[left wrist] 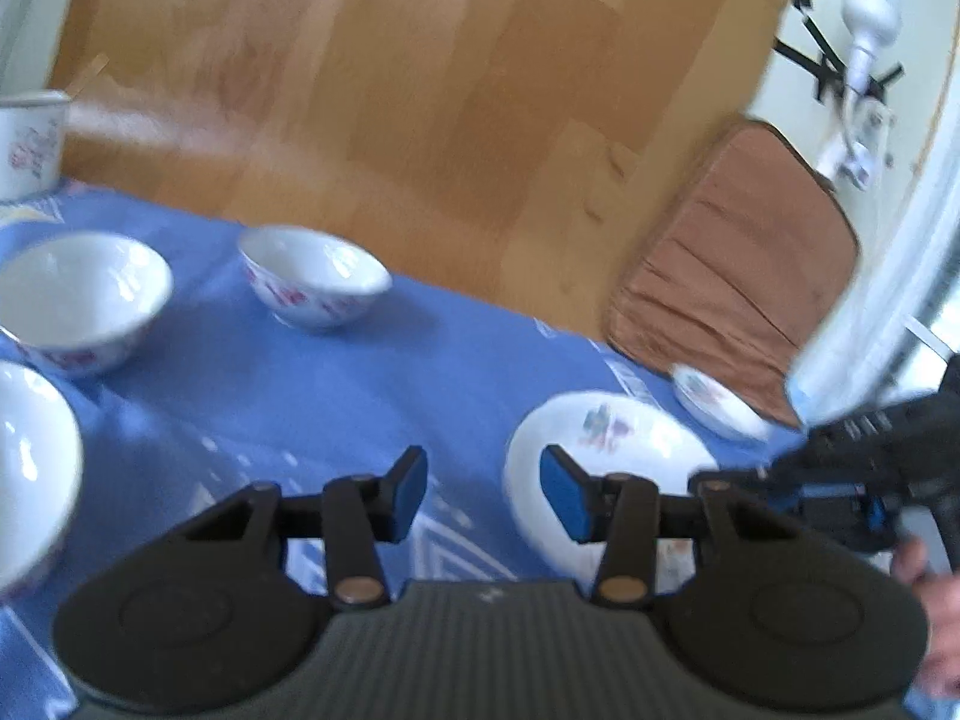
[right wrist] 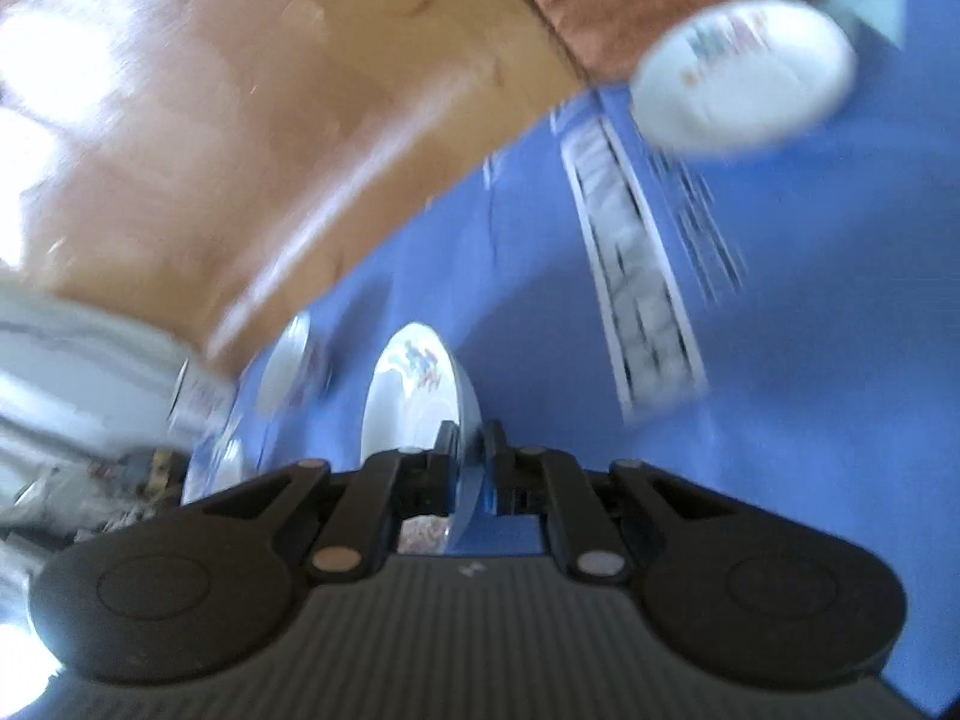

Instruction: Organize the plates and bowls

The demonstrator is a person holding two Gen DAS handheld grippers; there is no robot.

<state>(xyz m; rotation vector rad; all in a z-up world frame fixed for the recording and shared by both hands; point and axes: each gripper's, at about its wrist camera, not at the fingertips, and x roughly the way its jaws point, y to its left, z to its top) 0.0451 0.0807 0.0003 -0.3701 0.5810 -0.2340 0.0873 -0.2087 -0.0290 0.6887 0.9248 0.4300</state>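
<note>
A white plate with a flower print [left wrist: 606, 438] lies on the blue tablecloth [left wrist: 336, 396] at the right. My right gripper [right wrist: 471, 444] is shut on this plate [right wrist: 414, 384], its pads pinching the near rim; in the left wrist view the right gripper [left wrist: 828, 504] reaches in from the right edge. A smaller flowered plate [left wrist: 714, 396] [right wrist: 744, 72] sits beyond it near the table's edge. Three white bowls [left wrist: 318, 276] [left wrist: 78, 294] [left wrist: 30, 462] stand at the left. My left gripper [left wrist: 483, 474] hangs open over the cloth just left of the big plate, holding nothing.
A flowered mug [left wrist: 30, 138] stands at the far left of the table. A chair with a brown cushion [left wrist: 732, 264] is pushed against the table's far right edge. Wooden floor [left wrist: 420, 90] lies past the table. A person's hand [left wrist: 936, 612] holds the right gripper.
</note>
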